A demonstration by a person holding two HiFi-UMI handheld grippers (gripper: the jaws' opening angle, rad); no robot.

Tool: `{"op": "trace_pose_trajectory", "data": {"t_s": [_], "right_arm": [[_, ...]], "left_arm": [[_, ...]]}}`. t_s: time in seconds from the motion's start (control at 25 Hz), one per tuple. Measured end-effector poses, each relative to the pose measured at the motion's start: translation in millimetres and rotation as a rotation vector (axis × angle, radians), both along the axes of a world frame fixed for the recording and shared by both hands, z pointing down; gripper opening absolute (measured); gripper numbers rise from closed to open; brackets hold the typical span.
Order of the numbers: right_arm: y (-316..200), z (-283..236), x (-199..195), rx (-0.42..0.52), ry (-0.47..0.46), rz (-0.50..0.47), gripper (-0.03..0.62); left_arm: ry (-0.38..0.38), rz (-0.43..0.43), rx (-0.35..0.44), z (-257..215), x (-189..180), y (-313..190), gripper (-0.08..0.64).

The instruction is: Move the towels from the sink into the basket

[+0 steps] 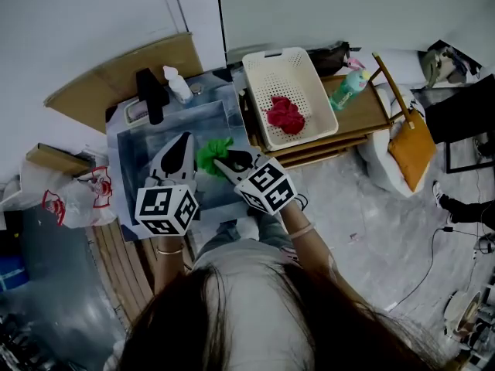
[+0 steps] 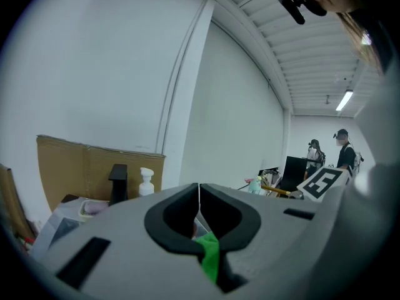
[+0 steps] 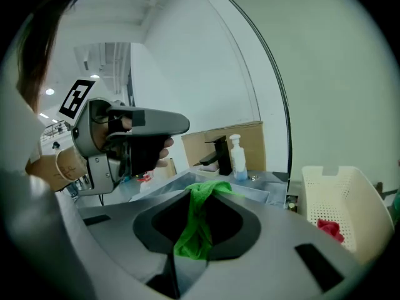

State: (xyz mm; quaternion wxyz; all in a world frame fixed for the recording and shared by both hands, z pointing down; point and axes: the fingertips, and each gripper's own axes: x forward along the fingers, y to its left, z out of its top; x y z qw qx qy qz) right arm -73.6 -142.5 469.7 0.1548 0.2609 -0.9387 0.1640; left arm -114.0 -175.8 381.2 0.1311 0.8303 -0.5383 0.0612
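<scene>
A green towel (image 1: 213, 153) hangs bunched above the grey sink (image 1: 116, 145), and my right gripper (image 1: 222, 161) is shut on it. In the right gripper view the green towel (image 3: 194, 230) runs between the jaws and spills over the right gripper's (image 3: 209, 191) tips. My left gripper (image 1: 185, 137) is just left of the towel, with its jaws shut tip to tip. A strip of green (image 2: 210, 255) shows in the slit near the left gripper's (image 2: 199, 195) base. A red towel (image 1: 285, 114) lies in the white basket (image 1: 256, 62) to the right of the sink.
A black faucet (image 1: 151, 95) and a white soap bottle (image 1: 178, 83) stand at the sink's far rim. The basket rests on a wooden bench (image 1: 365, 116) beside a teal bottle (image 1: 349, 90). A plastic bag (image 1: 69, 198) lies at left. An orange bag (image 1: 414, 149) leans at right.
</scene>
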Motion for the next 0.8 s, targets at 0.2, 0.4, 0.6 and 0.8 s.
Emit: {"op": "trace_pose_trajectory", "data": {"t_s": [0.2,0.4,0.6,0.8], "right_arm": [[-8.4,-9.9,29.3,0.021,-0.012,0.006,0.089],[-19.0,-15.7,61.0,0.04,-0.019,0.025,0.089],[-28.5,-23.7,90.1,0.059,-0.033,0.043,0.089],[-38.2,-30.2,116.9,0.075,-0.05,0.065,0.089]], "left_arm": [[-0.011,0.009,0.008,-5.3,27.3,-5.2,0.009],[-0.021,0.025,0.006,-5.3,54.3,-10.2,0.009],[-0.027,0.036,0.004,-5.9,81.3,-15.3,0.009],[-0.032,0.044,0.007,-6.7,104.8,-22.2,0.009]]}}
